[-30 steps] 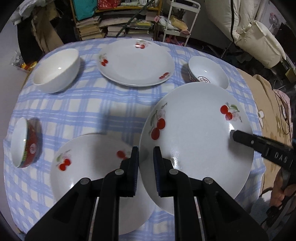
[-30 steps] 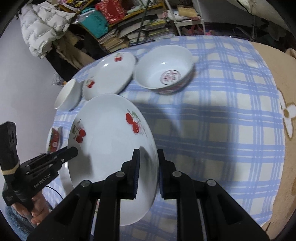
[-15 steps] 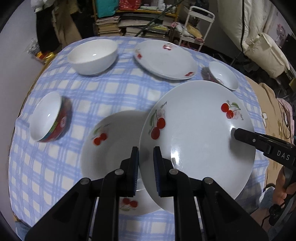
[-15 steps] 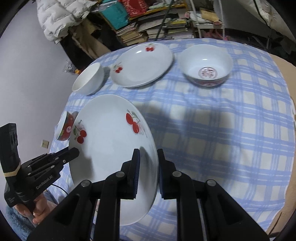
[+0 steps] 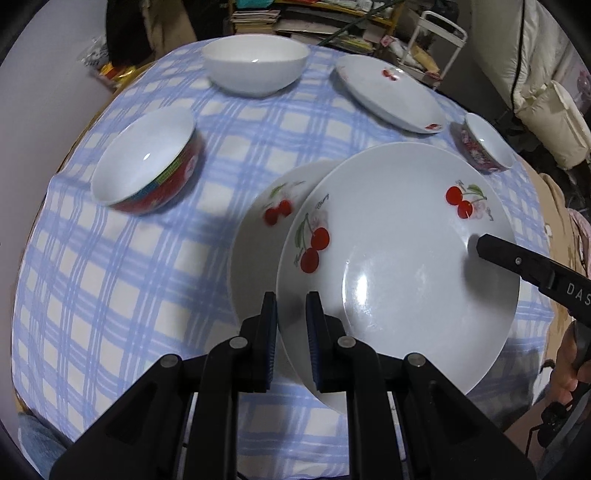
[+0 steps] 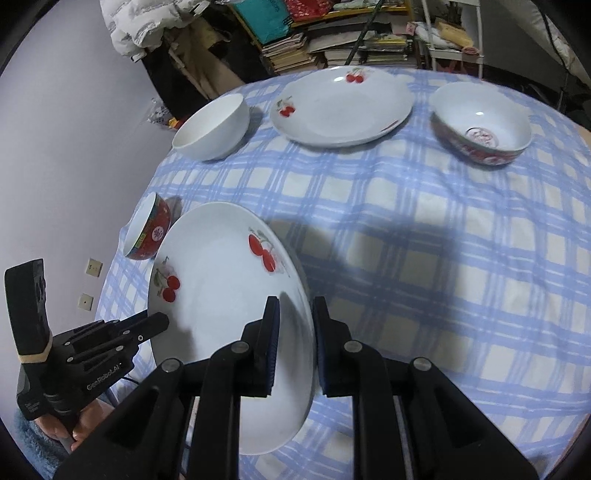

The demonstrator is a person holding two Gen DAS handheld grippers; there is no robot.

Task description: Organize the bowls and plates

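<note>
Cherry-printed plate (image 5: 399, 258) hangs above the round table, pinched at opposite edges by both tools: the left gripper (image 5: 291, 339) has its pads clamped on the near rim, and the right gripper (image 6: 295, 347) bites the rim on the other side. It partly overlaps a second cherry plate (image 5: 258, 236) lying flat on the blue-and-white checked tablecloth (image 6: 443, 258).

A third cherry plate (image 6: 340, 107) rests toward the far edge, between a plain white bowl (image 6: 210, 129) and a white bowl with a red patterned outside (image 6: 480, 123). A red bowl with a white inside (image 5: 147, 162) sits near the left edge of the cloth.

Beyond the table, stacked books (image 6: 332, 44) crowd low shelves, a white wire rack (image 5: 436, 48) stands beside them, and a pale padded jacket (image 6: 125, 33) hangs by the bare lilac wall (image 6: 66, 129).
</note>
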